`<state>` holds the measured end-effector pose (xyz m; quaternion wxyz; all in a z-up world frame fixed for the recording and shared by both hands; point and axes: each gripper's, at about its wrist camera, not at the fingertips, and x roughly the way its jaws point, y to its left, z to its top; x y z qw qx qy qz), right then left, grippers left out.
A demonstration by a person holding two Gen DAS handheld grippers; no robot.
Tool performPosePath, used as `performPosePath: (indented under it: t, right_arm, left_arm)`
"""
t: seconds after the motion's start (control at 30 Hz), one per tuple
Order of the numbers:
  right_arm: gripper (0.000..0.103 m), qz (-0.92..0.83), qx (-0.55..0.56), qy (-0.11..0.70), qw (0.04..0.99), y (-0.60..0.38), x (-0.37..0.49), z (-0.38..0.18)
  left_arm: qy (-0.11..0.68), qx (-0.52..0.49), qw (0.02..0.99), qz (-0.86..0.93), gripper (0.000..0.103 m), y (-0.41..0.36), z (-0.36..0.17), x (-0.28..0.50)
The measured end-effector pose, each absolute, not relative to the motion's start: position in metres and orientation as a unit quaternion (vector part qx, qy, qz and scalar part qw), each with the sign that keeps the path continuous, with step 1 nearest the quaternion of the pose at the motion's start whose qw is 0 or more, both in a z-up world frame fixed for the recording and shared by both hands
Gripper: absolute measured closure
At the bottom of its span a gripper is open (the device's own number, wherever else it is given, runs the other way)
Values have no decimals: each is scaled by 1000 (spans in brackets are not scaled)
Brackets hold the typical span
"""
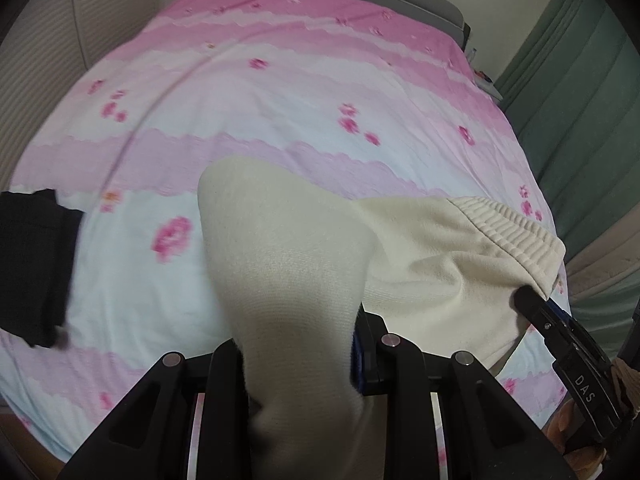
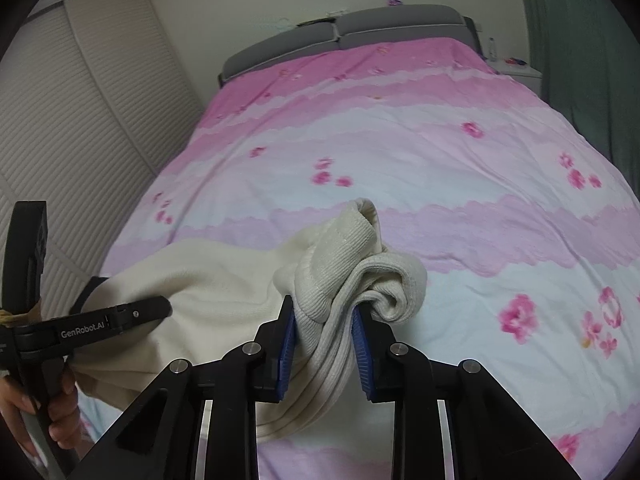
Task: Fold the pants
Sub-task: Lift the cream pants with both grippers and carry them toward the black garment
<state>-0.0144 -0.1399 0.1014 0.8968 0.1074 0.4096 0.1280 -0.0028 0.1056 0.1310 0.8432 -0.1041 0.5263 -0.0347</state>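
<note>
Left wrist view: the left gripper (image 1: 298, 364) is clamped on a wad of cream knit cloth, the fabric filling the gap between its black fingers and rising in a smooth, rounded hump toward the lens; a blue ribbed pad (image 1: 357, 364) shows at the right finger's inner face. This cloth is part of the pants (image 1: 420, 256), soft cream fleece-like knit, which spread rightward over the bed to a thick ribbed waistband (image 1: 508, 228). At that waistband's lower corner the right gripper (image 1: 524, 294) pinches the fabric, its black body printed "DAS".

In the right wrist view, the right gripper (image 2: 325, 344) has its blue ridged pads (image 2: 287, 344) pressed against a twisted bundle of corduroy-like ribbed waistband (image 2: 360, 264), which curls into a loose roll above the fingertips. The rest of the pants (image 2: 192, 280) drape left in a broad, lightly creased sheet, lifted off the bedding, toward the left gripper (image 2: 160, 305), labelled "GenRobot.AI" and held in a hand (image 2: 44, 412).

Beneath lies a quilt (image 1: 260, 92) in wavy pink, lilac and pale blue bands with blurred pink flowers. A flat black garment (image 1: 32, 264) rests at its left edge. Beyond stand a grey padded headboard (image 2: 340, 28), slatted closet doors (image 2: 80, 100) and a green curtain (image 1: 580, 80).
</note>
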Motion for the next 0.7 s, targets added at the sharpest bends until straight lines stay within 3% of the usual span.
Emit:
performPosePath:
  t: [0.7]
  right_arm:
    - [75, 214, 80, 372, 900, 163, -44, 164]
  left_arm:
    - [490, -102, 865, 28, 77, 415, 187, -47]
